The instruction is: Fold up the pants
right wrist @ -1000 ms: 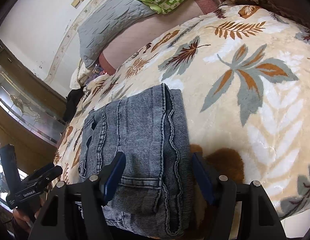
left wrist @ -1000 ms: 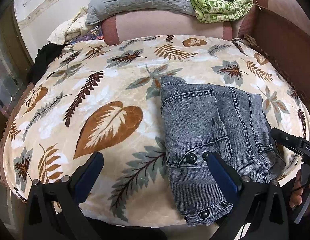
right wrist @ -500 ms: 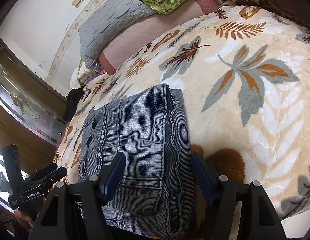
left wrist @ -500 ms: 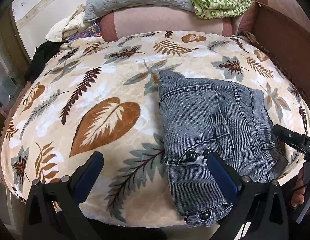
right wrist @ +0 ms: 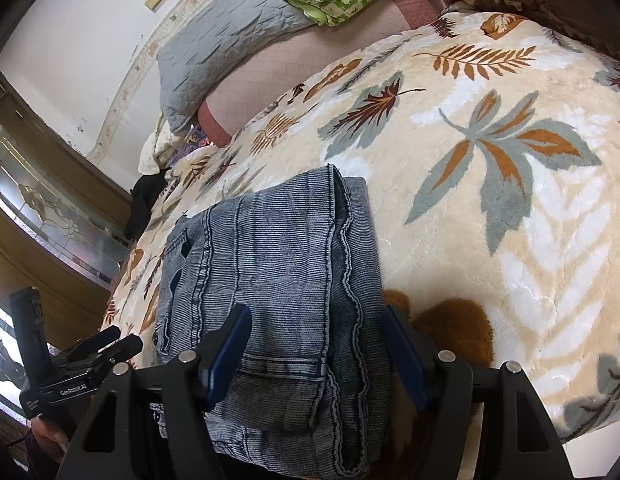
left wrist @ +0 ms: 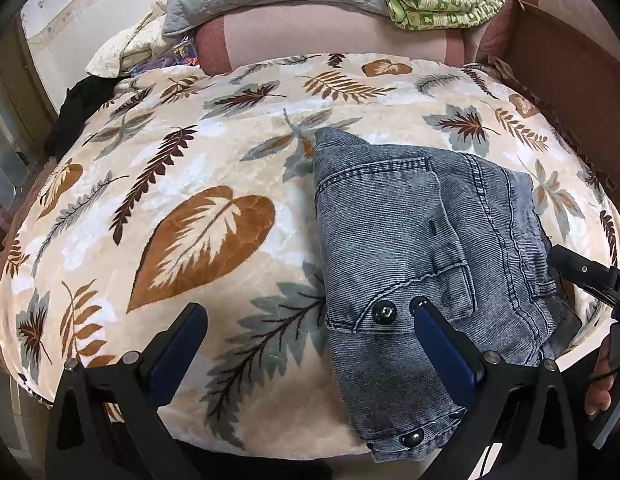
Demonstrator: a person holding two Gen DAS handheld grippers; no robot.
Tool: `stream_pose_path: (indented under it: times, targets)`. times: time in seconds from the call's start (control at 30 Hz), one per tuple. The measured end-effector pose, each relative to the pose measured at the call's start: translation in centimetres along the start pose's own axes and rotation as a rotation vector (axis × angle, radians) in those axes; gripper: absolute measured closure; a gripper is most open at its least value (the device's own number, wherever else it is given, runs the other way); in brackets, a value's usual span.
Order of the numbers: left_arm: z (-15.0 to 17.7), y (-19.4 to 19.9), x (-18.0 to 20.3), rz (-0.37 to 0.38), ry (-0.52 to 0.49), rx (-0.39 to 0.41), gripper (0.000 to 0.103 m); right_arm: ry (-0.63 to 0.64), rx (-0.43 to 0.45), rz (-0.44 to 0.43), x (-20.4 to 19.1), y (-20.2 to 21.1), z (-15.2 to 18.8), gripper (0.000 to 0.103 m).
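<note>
Pants [left wrist: 422,240]: grey-blue denim, folded into a compact stack, lying on the leaf-print blanket [left wrist: 190,168] of the bed, at its near edge.
Left gripper [left wrist: 310,332]: fingers wide, holding nothing.
Right gripper [right wrist: 318,344]: fingers wide, either side of the stack, not pressing.

Bright even light, soft shadows, sharp focus; strong fisheye bending, dark corners

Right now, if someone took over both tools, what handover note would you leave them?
Left tool: open, holding nothing, over the near left edge of the pants.
Right tool: open, straddling the pants' near right edge, not clamped.
Pants: a compact folded stack on the leaf-print blanket, near the bed's front edge.
Done: folding looks finished.
Left: probably just tidy the edges or back away.
</note>
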State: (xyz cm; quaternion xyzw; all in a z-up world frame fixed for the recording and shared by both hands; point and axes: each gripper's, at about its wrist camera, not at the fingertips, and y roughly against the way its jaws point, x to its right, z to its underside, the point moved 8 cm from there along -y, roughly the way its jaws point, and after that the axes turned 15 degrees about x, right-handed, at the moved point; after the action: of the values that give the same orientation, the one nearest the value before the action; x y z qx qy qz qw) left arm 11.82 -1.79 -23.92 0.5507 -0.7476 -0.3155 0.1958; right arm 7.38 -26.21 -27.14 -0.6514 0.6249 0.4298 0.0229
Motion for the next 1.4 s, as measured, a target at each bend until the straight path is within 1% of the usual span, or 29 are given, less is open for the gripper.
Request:
stream_pose_path:
  times: [0.47, 0.63, 0.77, 0.87, 0.97, 1.0, 1.1, 1.27, 1.4]
  targets:
    - [0.4, -1.4, 0.4, 0.020, 0.004, -0.027, 0.000, 0.005, -0.002, 0.004, 0.1, -0.3, 0.1, 0.032]
    - [0.7, -2.1, 0.7, 0.070, 0.023, -0.044, 0.000, 0.009, -0.011, 0.014, 0.4, -0.7, -0.1, 0.032]
    - [0.7, -2.6, 1.1, 0.104, 0.012, -0.053, 0.000, 0.013, -0.012, 0.026, 1.1, -0.7, -0.9, 0.032]
    - [0.5, -2.9, 1.4, 0.112, -0.006, -0.050, 0.000, -0.018, -0.005, 0.041, 2.1, -0.6, -1.4, 0.032]
    - [0.5, -3.1, 1.7, 0.131, -0.009, -0.053, 0.000, -0.036, -0.028, 0.024, 2.4, -1.1, -1.5, 0.032]
    - [0.7, -3.3, 1.9, 0.137, -0.012, -0.059, 0.000, -0.035, -0.048, 0.013, 2.3, -1.6, -1.3, 0.030]
    - [0.8, -3.5, 2.3, 0.126, -0.025, -0.059, 0.000, 0.000, -0.071, -0.022, 1.2, -2.5, -1.2, 0.022]
    - [0.8, -3.8, 2.4, 0.128, -0.016, -0.061, 0.000, 0.063, -0.106, -0.055, -0.4, -3.3, -0.4, 0.019]
    - [0.5, -3.9, 2.6, 0.116, -0.023, -0.050, 0.000, 0.077, -0.118, -0.064, -0.8, -3.6, 0.0, 0.019]
